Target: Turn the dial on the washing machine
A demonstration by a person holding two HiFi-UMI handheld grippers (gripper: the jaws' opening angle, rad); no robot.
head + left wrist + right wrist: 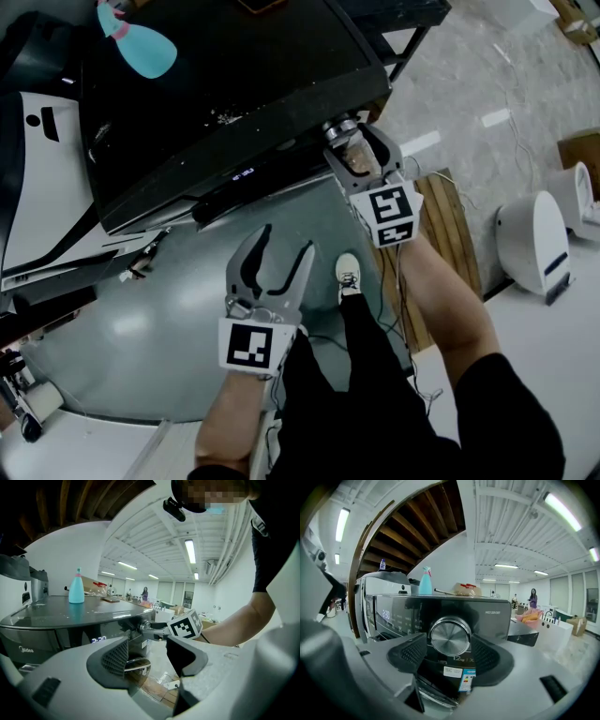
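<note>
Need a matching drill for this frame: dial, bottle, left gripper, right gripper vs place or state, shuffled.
1. dial
2. bottle
3. left gripper
4. right gripper

A. on top of the washer
B. jaws apart, nothing between them
C. jaws either side of the dial
D. silver, on the washer's front

Pairs: 1-D, 2-A, 3-B, 4-C
</note>
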